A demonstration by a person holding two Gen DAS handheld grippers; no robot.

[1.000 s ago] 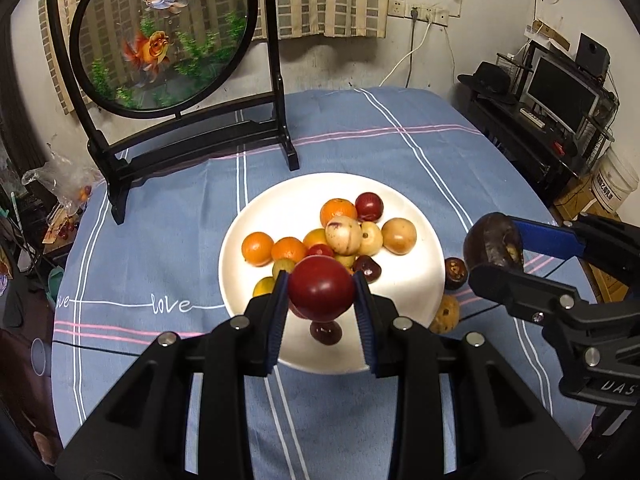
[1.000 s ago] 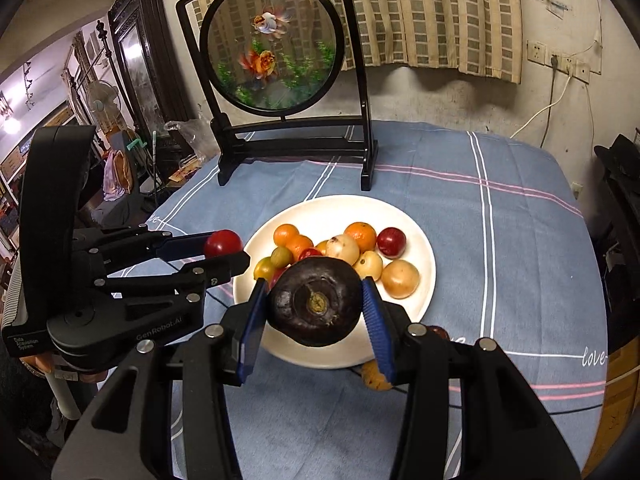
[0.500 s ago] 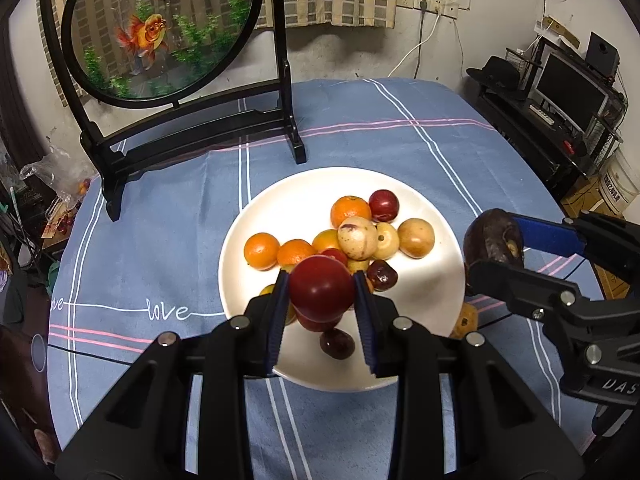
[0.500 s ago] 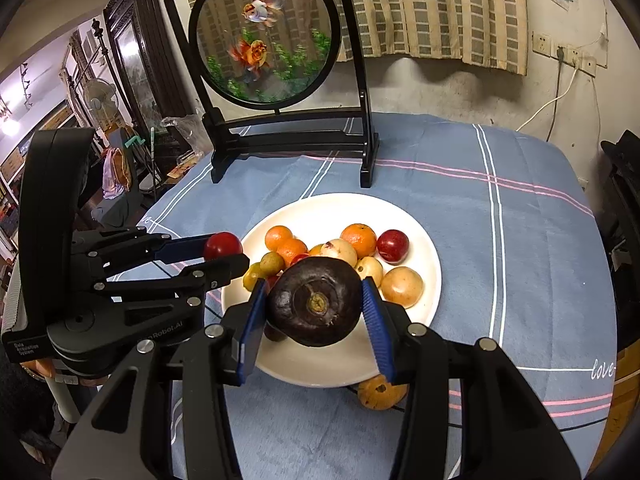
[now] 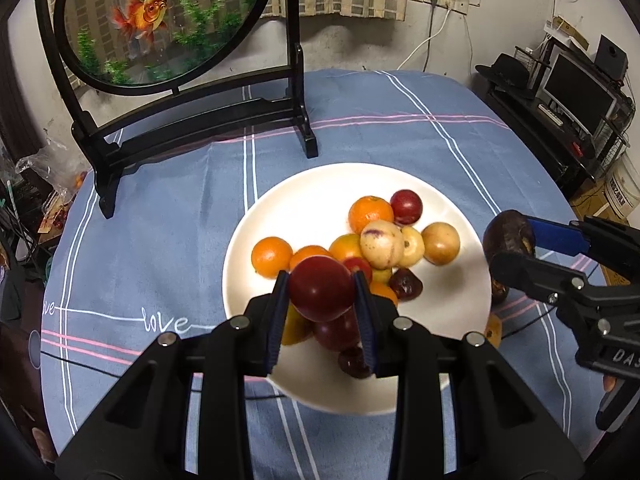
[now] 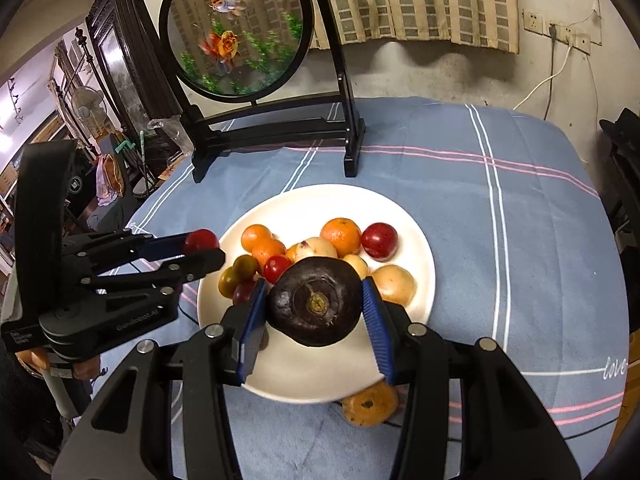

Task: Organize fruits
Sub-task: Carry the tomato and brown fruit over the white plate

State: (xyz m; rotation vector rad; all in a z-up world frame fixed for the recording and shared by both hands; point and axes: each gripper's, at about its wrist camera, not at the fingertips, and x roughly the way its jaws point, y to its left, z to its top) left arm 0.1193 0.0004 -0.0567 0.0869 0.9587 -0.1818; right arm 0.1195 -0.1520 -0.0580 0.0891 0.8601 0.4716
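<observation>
Both claws hang over the near side of the white plate (image 5: 460, 312), each clamped on a fruit. The left claw (image 5: 322, 288) grips a round red plum (image 5: 320, 286), which sits above the near-left part of the heap, over an orange and another dark red fruit; the plum is close to a ball, so it has no long axis to speak of. The right claw (image 6: 316, 306) pinches a flattish dark purple fruit (image 6: 314, 306) across its width, its stem scar facing back toward the camera and its broad face roughly upright. It hovers above the plate's near bare patch, just in front of the pale yellow fruits (image 6: 394, 284). From the left wrist view that claw sits off the plate's right rim, so the left is the deeper one over the pile. One spotted yellow-orange fruit (image 6: 370, 402) lies on the blue checked cloth (image 6: 520, 220) of the bench, touching the plate's near edge. I judge both loads only need lowering onto free porcelain.
</observation>
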